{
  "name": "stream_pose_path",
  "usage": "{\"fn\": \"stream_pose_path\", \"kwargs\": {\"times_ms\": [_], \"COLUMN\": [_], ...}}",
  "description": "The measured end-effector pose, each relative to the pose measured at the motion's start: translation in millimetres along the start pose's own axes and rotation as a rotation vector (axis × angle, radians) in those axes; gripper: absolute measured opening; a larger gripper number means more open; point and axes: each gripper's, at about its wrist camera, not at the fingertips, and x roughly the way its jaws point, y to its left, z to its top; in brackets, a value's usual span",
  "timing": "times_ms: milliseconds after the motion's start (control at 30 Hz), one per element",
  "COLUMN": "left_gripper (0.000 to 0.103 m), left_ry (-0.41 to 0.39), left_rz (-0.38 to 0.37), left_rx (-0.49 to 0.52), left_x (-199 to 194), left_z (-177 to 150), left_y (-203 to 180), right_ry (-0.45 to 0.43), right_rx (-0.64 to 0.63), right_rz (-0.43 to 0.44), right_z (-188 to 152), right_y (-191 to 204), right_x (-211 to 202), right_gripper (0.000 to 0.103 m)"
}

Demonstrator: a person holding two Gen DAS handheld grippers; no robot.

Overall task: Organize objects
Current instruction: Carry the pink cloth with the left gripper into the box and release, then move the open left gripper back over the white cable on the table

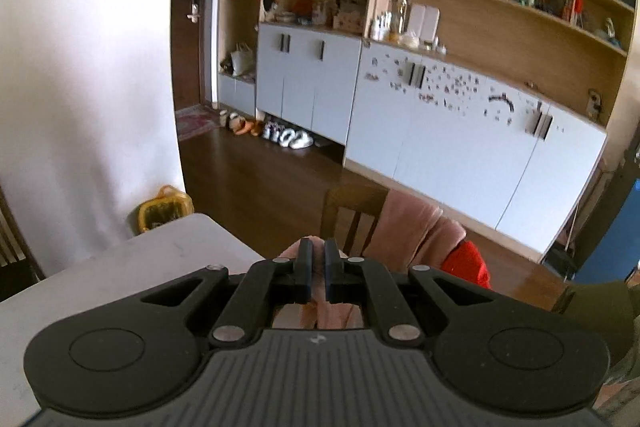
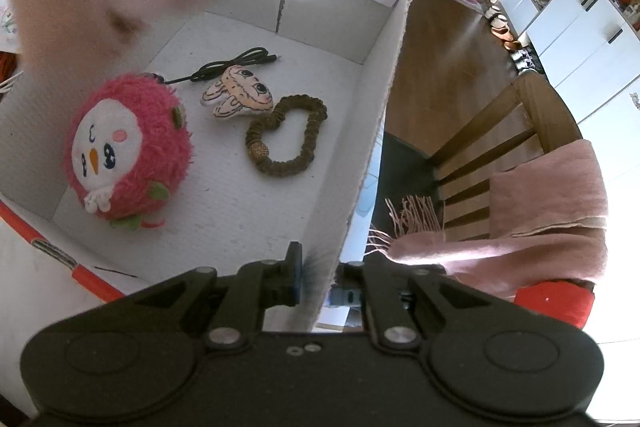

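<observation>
since the right gripper is clamped on the white box wall at 6 o'clock, any tug could tip it and spill the pink plush, the brown scrunchie at 12 and the black cable. the left gripper is closed and empty, aimed past the table, so a blurred pale plush overhead at 11 o'clock may drop wide.

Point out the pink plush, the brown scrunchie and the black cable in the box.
Pink plush [image 2: 105,143]: right wrist view, on its white face.
Brown scrunchie [image 2: 304,155]: right wrist view, on its right-hand curve.
Black cable [image 2: 230,63]: right wrist view, on the bundled middle.
</observation>
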Motion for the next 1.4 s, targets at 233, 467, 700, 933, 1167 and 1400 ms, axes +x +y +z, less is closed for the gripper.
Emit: {"fn": "stream_pose_path", "kwargs": {"times_ms": [233,467,700,933,1167,1400], "left_gripper": [0.005,0.005,0.005,0.005,0.008,0.036], "left_ry": [0.110,0.245,0.336,0.360,0.371,0.334], "left_rz": [0.018,0.021,0.010,-0.007,0.022,0.088], "left_rx": [-0.024,-0.069,-0.085,-0.124,-0.154,-0.199], "left_x": [61.3,109.3,128.4,125.6,116.7,88.2], "left_z": [-24.1,-65.4,-100.5,-116.5,-135.7,-152.4], "left_y": [11.1,27.0,25.0,18.4,6.6,-0.2], "right_ry": [-0.001,-0.002,-0.002,-0.001,0.001,0.005], "right_rx": [0.001,0.003,0.003,0.002,0.004,0.000], "right_rz": [0.003,0.006,0.006,0.008,0.021,0.038], "right_z": [-0.3,0.2,0.0,0.1,-0.6,-0.7], "right_y": [0.0,0.7,0.6,1.7,1.9,-1.7], "right_x": [0.1,0.1,0.1,0.3,2.7,4.6], "right_gripper": [0.009,0.009,0.009,0.009,0.009,0.010]}}
